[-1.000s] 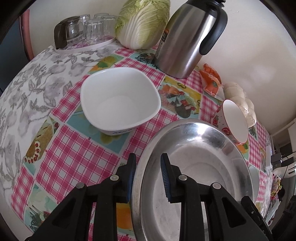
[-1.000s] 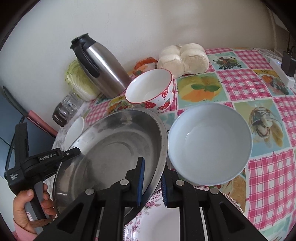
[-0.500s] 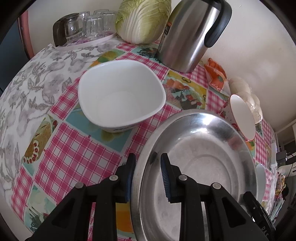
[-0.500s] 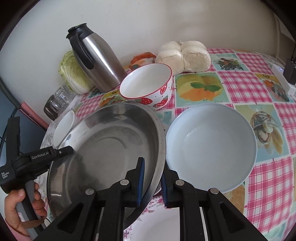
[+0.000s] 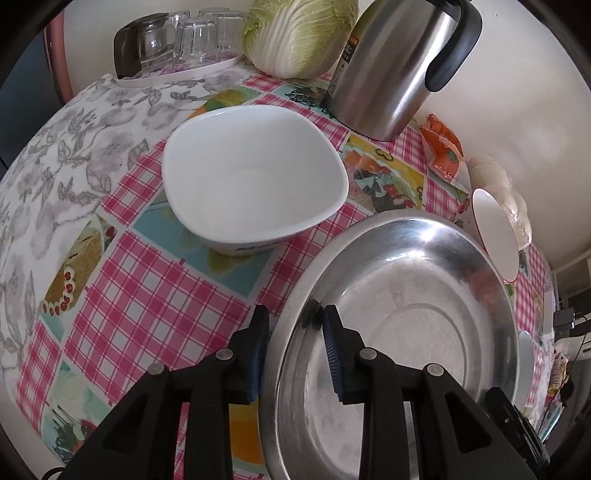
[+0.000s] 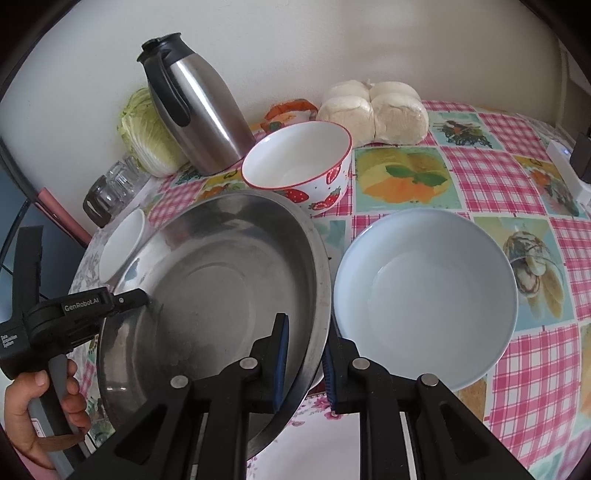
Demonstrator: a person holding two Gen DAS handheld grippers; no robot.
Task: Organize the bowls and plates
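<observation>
A big shiny metal bowl sits tilted over the table, held at two sides. The right gripper pinches the bowl's rim on the near side, its fingers tight on the metal. The left gripper has the other rim between its fingers, but they are opening and a gap shows beside the rim. A hand holds that gripper's handle. Under the metal bowl lies a flowered plate. Just beside it sits a pale blue bowl. A strawberry bowl stands behind. A white square bowl rests on the other side. Farther back stand a steel jug, a cabbage and some glasses.
</observation>
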